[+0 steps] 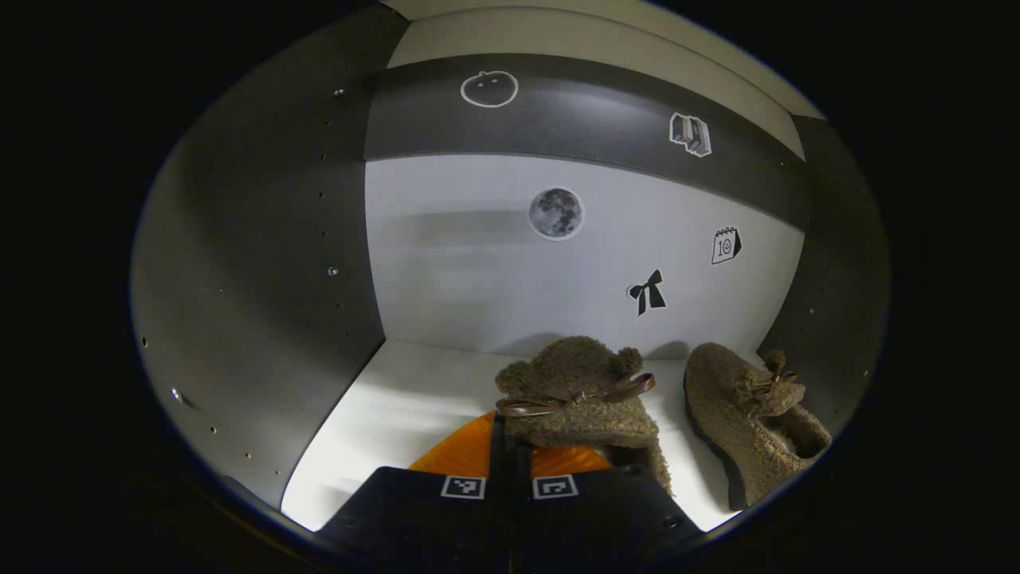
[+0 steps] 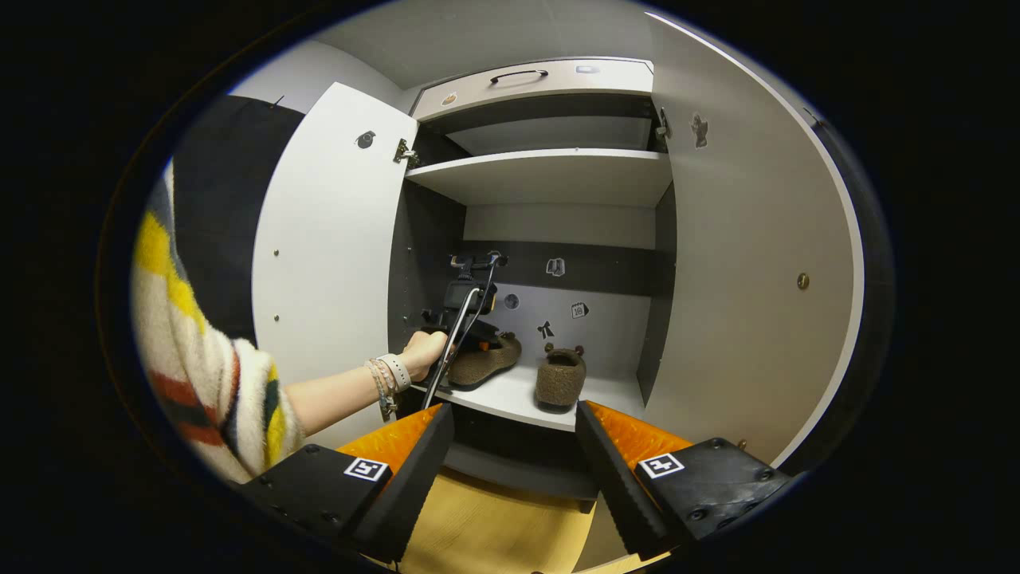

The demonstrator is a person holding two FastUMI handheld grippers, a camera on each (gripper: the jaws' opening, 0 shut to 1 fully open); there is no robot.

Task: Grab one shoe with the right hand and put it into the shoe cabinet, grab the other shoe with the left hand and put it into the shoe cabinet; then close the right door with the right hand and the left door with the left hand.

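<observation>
Your left hand-held gripper (image 1: pixel 510 446) is inside the shoe cabinet (image 2: pixel 558 175), its fingers pressed together on the heel edge of the left shoe (image 1: pixel 578 399). That shoe is brown and fuzzy, with two small ear-like bumps and a thin brown ribbon bow, and rests on the white shelf (image 1: pixel 398 406). The right shoe (image 1: pixel 745 418), its match with a dark sole, lies just beside it near the right wall. Your right hand-held gripper (image 2: pixel 514 462) hangs outside the cabinet, fingers spread wide and holding nothing. The left door (image 2: pixel 327 239) and right door (image 2: pixel 741 263) stand open.
</observation>
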